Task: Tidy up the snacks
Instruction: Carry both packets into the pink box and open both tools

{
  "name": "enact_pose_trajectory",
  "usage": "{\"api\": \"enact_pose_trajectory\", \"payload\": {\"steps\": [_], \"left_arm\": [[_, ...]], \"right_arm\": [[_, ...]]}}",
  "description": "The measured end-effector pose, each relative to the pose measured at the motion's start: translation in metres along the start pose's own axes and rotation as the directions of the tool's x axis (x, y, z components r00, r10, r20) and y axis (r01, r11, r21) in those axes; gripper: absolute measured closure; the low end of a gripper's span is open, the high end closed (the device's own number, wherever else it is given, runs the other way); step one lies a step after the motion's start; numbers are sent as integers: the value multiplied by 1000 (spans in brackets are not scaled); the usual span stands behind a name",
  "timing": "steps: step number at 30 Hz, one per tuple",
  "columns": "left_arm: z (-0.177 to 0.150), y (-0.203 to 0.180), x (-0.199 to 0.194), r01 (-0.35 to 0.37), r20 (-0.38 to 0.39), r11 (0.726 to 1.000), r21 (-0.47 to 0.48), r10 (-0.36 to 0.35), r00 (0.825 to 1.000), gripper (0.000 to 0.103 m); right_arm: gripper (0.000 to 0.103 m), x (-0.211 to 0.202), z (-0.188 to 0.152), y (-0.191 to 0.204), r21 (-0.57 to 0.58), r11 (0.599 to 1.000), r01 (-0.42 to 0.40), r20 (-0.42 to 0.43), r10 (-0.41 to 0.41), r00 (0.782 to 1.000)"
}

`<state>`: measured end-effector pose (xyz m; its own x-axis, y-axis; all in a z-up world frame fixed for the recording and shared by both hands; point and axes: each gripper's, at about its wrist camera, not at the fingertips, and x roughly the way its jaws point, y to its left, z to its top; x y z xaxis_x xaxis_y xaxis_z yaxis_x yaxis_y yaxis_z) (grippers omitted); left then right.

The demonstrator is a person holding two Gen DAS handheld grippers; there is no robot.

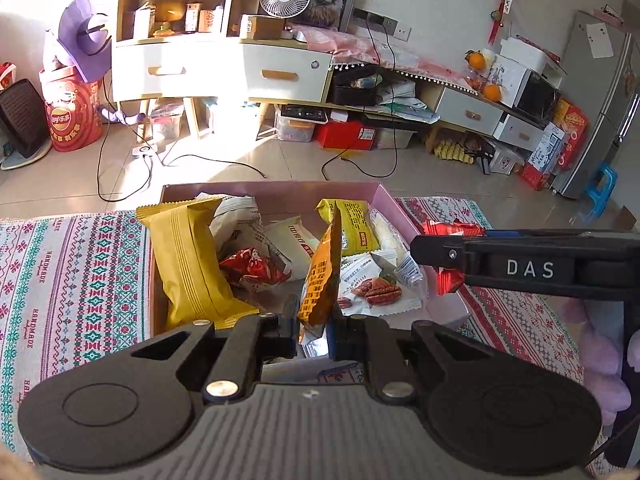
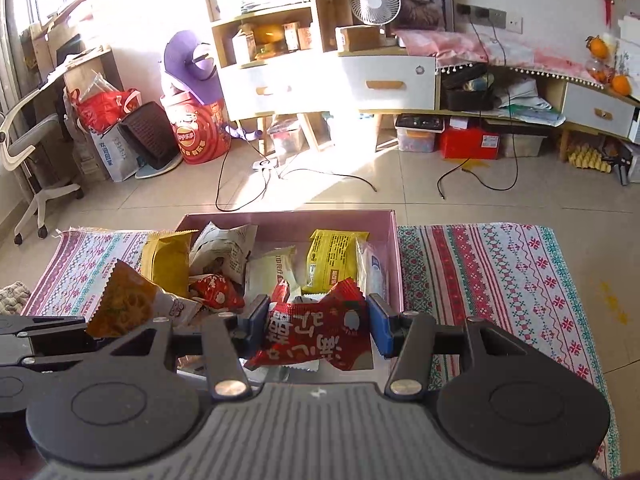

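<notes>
A pink box (image 1: 386,200) (image 2: 394,248) on the patterned cloth holds several snack packets: a big yellow one (image 1: 188,260), a small red one (image 1: 252,270), a pecan packet (image 1: 372,290) and a yellow-green one (image 2: 334,260). My left gripper (image 1: 316,326) is shut on an orange packet (image 1: 322,276), held on edge above the box's near side. My right gripper (image 2: 318,320) is shut on a red packet (image 2: 320,332) over the box's near right part. The right gripper (image 1: 520,266) also shows from the side in the left wrist view, the left one (image 2: 48,332) with the orange packet (image 2: 124,304) in the right wrist view.
The patterned cloth (image 2: 500,272) (image 1: 72,280) spreads to both sides of the box. Beyond it are tiled floor with loose cables (image 2: 256,184), a cabinet with drawers (image 2: 328,76), a red chip tub (image 2: 200,136) and an office chair (image 2: 32,152) at far left.
</notes>
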<state>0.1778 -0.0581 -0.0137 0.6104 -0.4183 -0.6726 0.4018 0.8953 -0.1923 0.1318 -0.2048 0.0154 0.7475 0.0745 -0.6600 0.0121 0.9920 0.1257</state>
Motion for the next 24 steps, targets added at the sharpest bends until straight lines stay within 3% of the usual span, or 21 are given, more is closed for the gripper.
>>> {"api": "enact_pose_trajectory", "payload": {"steps": [13, 20, 24], "left_arm": [[12, 8, 52, -19, -128, 999, -26, 15, 992, 86], [11, 9, 54, -12, -132, 999, -42, 6, 991, 85], [13, 6, 49, -17, -108, 1000, -22, 14, 994, 69]], "right_arm": [[51, 46, 16, -4, 40, 998, 42, -43, -40, 998], [45, 47, 17, 0, 28, 998, 52, -48, -51, 998], [36, 42, 19, -1, 34, 998, 54, -34, -53, 998]]}}
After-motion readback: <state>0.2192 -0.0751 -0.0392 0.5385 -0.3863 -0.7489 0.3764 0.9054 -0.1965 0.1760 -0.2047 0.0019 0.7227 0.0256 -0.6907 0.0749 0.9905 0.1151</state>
